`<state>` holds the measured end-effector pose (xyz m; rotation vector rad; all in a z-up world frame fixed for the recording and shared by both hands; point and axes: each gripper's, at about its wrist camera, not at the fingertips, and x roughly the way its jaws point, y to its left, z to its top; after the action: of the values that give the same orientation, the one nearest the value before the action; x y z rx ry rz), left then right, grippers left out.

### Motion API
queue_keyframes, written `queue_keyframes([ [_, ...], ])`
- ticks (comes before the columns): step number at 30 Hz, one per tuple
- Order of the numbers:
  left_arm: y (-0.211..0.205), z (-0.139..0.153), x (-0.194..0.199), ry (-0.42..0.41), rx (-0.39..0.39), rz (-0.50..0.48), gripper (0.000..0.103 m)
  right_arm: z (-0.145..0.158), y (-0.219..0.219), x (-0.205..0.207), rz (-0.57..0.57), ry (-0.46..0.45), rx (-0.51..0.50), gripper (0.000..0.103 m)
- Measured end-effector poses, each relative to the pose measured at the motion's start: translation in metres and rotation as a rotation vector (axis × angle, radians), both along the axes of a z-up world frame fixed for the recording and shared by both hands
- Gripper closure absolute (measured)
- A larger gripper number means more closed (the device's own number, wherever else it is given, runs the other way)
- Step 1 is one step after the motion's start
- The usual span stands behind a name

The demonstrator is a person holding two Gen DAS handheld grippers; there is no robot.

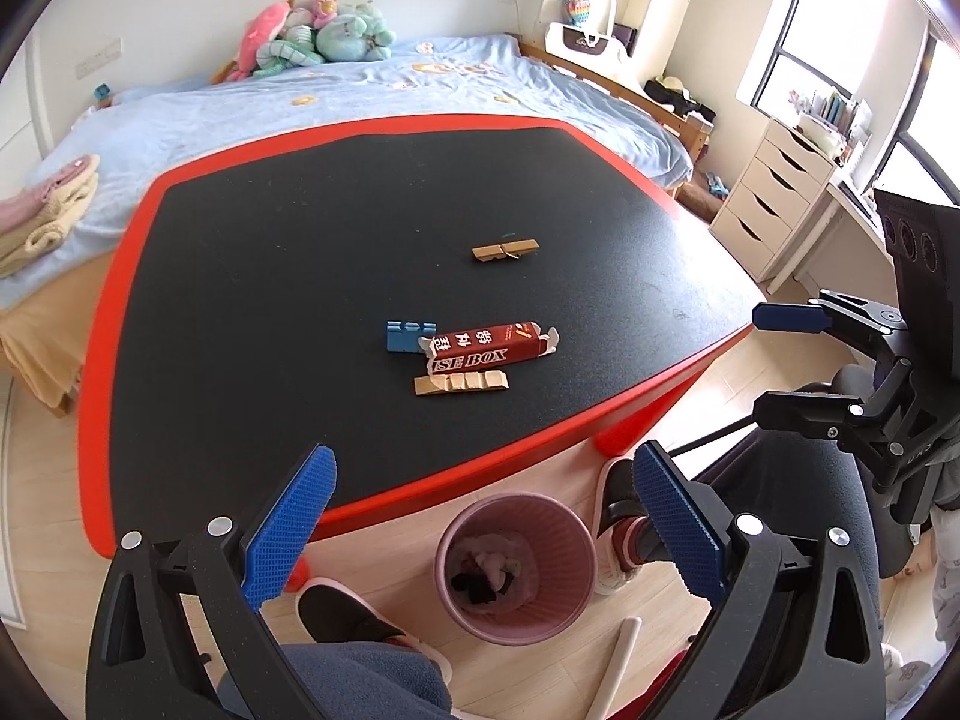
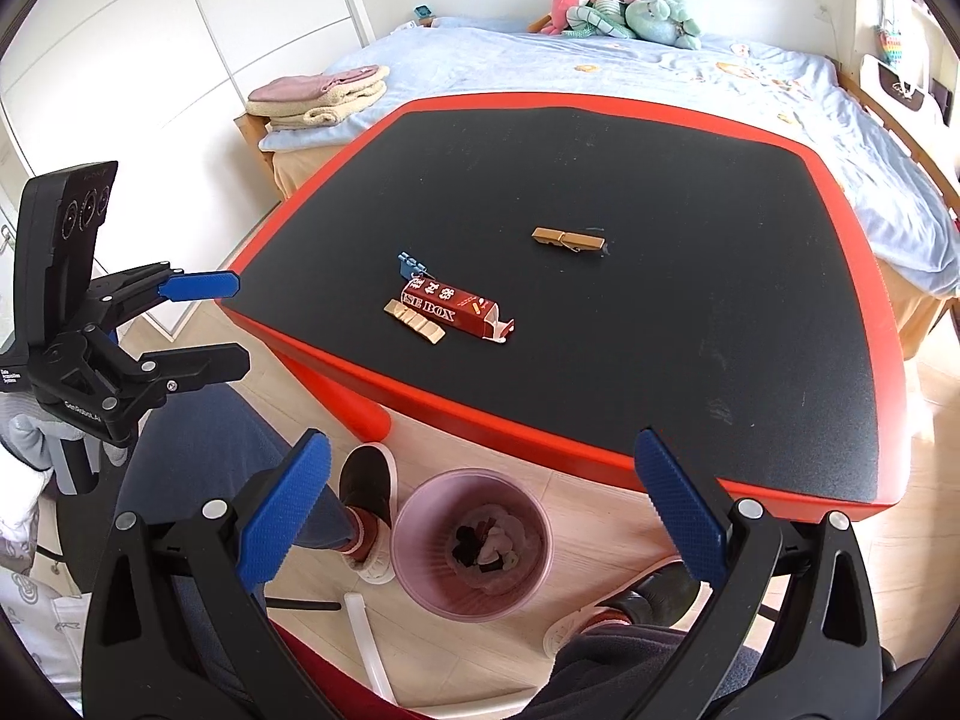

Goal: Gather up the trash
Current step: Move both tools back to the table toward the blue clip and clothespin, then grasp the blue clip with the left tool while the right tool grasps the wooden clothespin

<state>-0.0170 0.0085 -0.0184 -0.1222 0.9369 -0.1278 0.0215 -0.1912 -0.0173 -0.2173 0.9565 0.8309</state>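
A dark red carton with torn ends lies on the black table. Touching it are a blue clip and a tan ridged strip. Farther back lies a wooden clothespin. A pink bin with scraps inside stands on the floor before the table. My left gripper is open above the bin. My right gripper is open too, empty, above the bin.
The table has a red rim and a red leg. A person's shoes and knees flank the bin. A bed with plush toys lies behind; white drawers stand right.
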Motion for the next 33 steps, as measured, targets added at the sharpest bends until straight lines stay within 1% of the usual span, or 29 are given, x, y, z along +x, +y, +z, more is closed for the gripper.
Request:
queue_keyframes([
  [8, 0.012, 0.001, 0.031, -0.001, 0.028, 0.002, 0.008, 0.007, 0.014, 0.032, 0.005, -0.032, -0.013, 0.004],
  [15, 0.018, -0.007, 0.061, 0.022, 0.049, -0.011, 0.008, 0.003, 0.03, 0.068, 0.032, -0.047, -0.05, 0.004],
  [22, 0.023, -0.026, 0.088, 0.068, 0.066, -0.019, 0.008, -0.01, 0.048, 0.097, 0.062, -0.047, -0.082, 0.004],
  [33, 0.029, -0.057, 0.11, 0.123, 0.073, -0.002, 0.008, -0.038, 0.063, 0.126, 0.069, -0.004, -0.104, 0.004],
])
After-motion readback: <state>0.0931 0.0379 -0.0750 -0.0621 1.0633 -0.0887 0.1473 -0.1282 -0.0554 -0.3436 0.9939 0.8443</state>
